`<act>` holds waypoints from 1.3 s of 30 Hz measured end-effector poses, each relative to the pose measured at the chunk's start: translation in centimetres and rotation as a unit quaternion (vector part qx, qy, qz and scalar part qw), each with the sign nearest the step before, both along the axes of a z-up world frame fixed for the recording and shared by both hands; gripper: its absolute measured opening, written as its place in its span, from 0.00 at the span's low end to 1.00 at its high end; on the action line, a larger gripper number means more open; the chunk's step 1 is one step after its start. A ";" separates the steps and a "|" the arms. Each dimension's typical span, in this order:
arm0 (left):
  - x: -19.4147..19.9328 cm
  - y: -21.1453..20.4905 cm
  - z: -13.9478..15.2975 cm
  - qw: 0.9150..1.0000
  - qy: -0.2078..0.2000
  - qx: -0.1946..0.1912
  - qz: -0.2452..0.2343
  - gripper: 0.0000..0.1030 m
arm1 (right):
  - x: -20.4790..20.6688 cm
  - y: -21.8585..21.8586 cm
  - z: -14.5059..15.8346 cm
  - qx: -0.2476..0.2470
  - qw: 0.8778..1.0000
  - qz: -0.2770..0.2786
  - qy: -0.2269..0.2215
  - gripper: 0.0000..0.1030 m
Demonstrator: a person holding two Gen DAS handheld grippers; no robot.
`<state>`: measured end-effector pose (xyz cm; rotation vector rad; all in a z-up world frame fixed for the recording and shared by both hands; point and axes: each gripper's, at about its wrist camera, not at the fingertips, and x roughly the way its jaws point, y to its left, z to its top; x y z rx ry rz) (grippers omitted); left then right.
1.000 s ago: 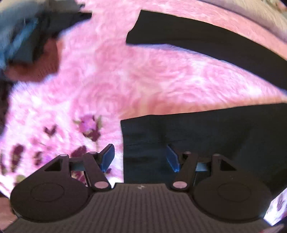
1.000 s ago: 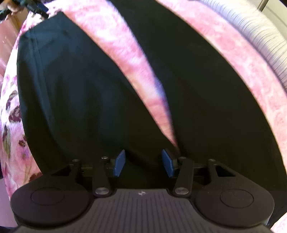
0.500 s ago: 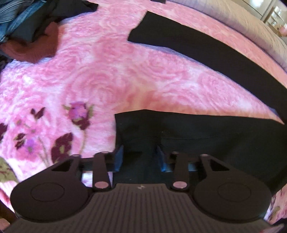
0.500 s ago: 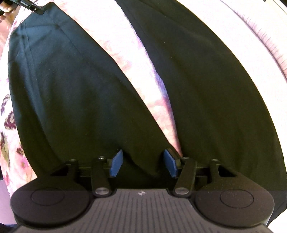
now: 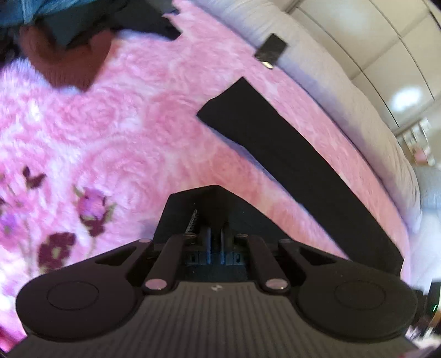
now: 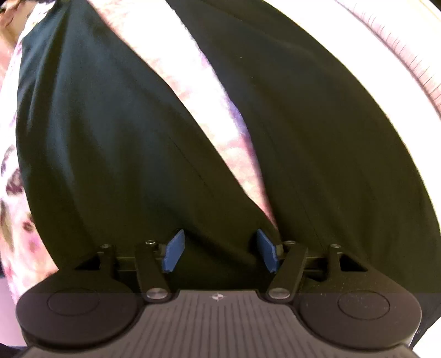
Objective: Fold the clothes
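Observation:
Black trousers lie spread on a pink floral blanket (image 5: 132,132). In the left wrist view my left gripper (image 5: 215,239) is shut on the hem of one trouser leg (image 5: 209,203), which peaks up off the blanket. The other trouser leg (image 5: 289,165) stretches flat to the upper right. In the right wrist view both trouser legs (image 6: 110,132) fan out from the crotch, with a pink strip of blanket (image 6: 220,110) between them. My right gripper (image 6: 220,250) is open, its blue pads (image 6: 173,250) hovering over the black cloth near the crotch.
A pile of clothes, rust-brown (image 5: 63,57) and dark teal (image 5: 69,24), sits at the far left of the blanket. A pale grey bed edge (image 5: 344,91) runs along the far side with a small black item (image 5: 271,49) on it. White wall panels stand beyond.
My left gripper went from open over the trouser hem to shut on it, and has lifted the hem off the blanket. The right gripper stayed open, barely shifting.

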<state>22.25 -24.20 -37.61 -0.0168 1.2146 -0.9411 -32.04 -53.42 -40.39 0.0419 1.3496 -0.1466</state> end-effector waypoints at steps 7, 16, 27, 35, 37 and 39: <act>0.2 -2.5 0.2 0.999 -0.015 0.036 -0.010 0.04 | -2.3 -1.7 0.3 -0.014 0.999 -0.039 -0.010 0.59; 0.4 -3.8 -1.5 0.997 -0.018 0.062 0.030 0.05 | -2.8 -5.1 0.5 -0.060 0.988 -0.132 -0.046 0.55; 1.8 0.2 0.8 0.994 -0.057 0.089 0.016 0.32 | -2.8 -4.3 2.8 -0.127 0.974 -0.182 -0.036 0.63; -4.2 4.9 -0.3 0.970 -0.088 0.143 -0.174 0.41 | -0.2 4.5 4.7 -0.066 0.987 -0.127 -0.077 0.68; -5.0 5.1 -1.2 0.969 -0.091 0.146 -0.176 0.47 | 0.9 7.0 4.0 -0.044 0.991 -0.105 -0.074 0.68; -5.4 5.4 -1.8 0.972 -0.087 0.141 -0.168 0.32 | 1.9 8.9 3.2 -0.025 0.993 -0.094 -0.070 0.68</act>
